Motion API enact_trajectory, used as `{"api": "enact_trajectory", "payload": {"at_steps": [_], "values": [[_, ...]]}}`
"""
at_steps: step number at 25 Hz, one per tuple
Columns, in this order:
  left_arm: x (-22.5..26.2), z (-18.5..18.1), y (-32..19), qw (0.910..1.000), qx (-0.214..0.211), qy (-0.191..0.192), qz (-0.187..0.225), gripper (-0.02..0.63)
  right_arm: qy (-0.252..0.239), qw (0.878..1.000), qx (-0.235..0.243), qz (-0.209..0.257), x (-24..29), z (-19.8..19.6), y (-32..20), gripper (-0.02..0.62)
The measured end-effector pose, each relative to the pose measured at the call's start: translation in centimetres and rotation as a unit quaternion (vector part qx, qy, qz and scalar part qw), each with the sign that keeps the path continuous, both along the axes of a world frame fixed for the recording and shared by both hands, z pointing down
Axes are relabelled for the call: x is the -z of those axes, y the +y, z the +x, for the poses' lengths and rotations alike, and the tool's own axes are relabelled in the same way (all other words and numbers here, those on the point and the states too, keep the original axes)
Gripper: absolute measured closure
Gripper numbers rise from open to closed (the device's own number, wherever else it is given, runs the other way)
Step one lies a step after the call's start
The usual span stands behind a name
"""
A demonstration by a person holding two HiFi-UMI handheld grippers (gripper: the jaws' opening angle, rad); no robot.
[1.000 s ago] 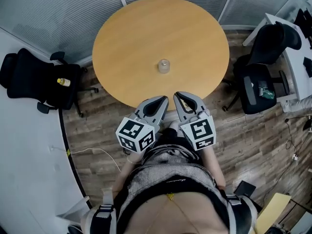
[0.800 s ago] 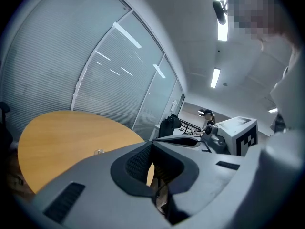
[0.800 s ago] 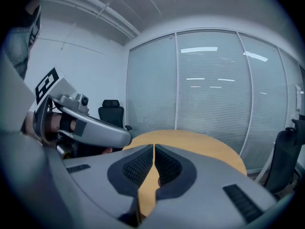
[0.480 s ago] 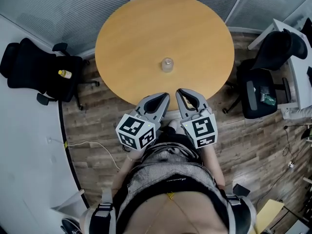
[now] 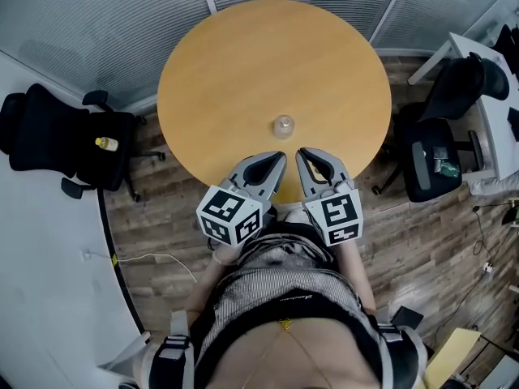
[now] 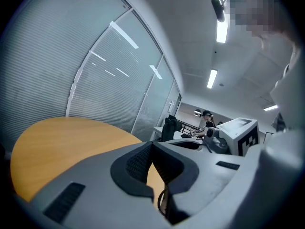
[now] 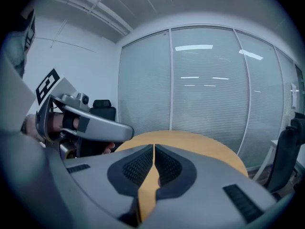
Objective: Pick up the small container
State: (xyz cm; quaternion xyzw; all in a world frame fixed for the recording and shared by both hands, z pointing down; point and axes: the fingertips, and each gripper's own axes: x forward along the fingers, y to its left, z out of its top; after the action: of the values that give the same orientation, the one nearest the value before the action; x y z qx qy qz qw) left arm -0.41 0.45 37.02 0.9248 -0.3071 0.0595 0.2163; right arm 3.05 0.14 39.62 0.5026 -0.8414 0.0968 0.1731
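The small clear round container (image 5: 283,126) stood upright on the round light-wood table (image 5: 243,55), on the person's side of its middle and just beyond the tips of both tools. The grey two-jaw left gripper (image 5: 276,160) and the matching grey right gripper (image 5: 302,156) hovered side by side over the near rim. Each had its ribbed pads pressed together with nothing between them. The likeliest trouble from here was that closed jaws carried on toward the container would tip it or shove it across the smooth top rather than take it. Whichever gripper went for it needed to spread its jaws first. The clear body also looked light and slippery, so an off-centre squeeze could squirt it out sideways. Only the head view showed the container at all; each gripper view looked over bare tabletop toward the ribbed glass wall (image 7: 205,80) and missed it. The gripper views alone showed the pads meeting, and the left gripper view alone caught a person (image 6: 206,123) seated at a far desk.
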Motion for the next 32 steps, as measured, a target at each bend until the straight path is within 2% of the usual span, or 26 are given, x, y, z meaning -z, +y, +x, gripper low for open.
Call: {"api": "enact_trajectory", "payload": {"at_steps": [7,15,32], "values": [[-0.8,-1.3,-2.4,0.9999,-0.011,0.001,-0.009,0.6,-0.005,1.0,-0.012,-0.006,-0.6,-1.4,-2.8,0.571],[-1.3,-3.3,-4.5,0.9998,-0.002,0.008,-0.017,0.6,-0.002,1.0,-0.011,-0.006,-0.6,-3.0,-5.1,0.569],[-2.8,-4.7,-7.0,0.999,-0.029,0.01,-0.034,0.6,-0.014,0.999,-0.041,-0.019,-1.9,-3.8,-7.5,0.569]]}}
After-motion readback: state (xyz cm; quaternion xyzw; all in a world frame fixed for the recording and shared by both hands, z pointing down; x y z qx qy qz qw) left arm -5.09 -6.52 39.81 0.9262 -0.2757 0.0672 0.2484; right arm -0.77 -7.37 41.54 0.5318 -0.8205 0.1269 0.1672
